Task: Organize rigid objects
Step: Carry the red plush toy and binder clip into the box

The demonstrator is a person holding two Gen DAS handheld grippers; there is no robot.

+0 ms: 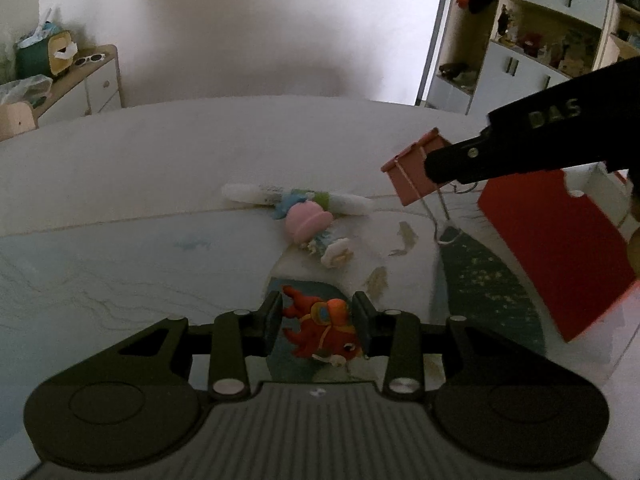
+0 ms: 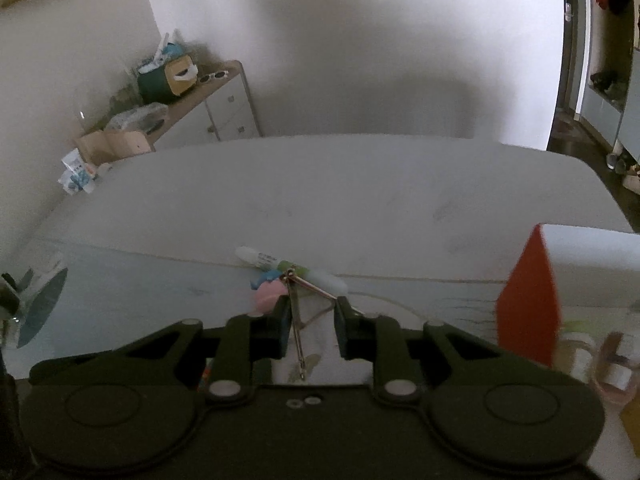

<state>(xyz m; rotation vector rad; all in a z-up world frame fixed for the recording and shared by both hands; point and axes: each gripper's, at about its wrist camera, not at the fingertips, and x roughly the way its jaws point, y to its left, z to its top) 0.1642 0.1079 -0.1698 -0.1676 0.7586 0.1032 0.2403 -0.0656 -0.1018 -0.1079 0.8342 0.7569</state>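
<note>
On the counter (image 1: pixel 100 264), a pale marbled top with a dark teal patch, two things lie loose: a white pen (image 1: pixel 296 198) and a pink doll (image 1: pixel 310 230) touching it. The left gripper (image 1: pixel 318 320) has its fingers closed onto an orange toy (image 1: pixel 324 330), held just above the teal patch. The right gripper (image 2: pixel 312 326) holds a pink binder clip (image 1: pixel 416 170) in the air near a red box (image 1: pixel 556 252); its fingers are narrowed around the clip, whose wire handles (image 2: pixel 298 320) show between them. Judging by this, sorting is midway: two items in hand, two waiting, probably bound for the box. Behind stand a white wall, a low cabinet (image 1: pixel 96 80) and open shelves (image 1: pixel 552 28).
</note>
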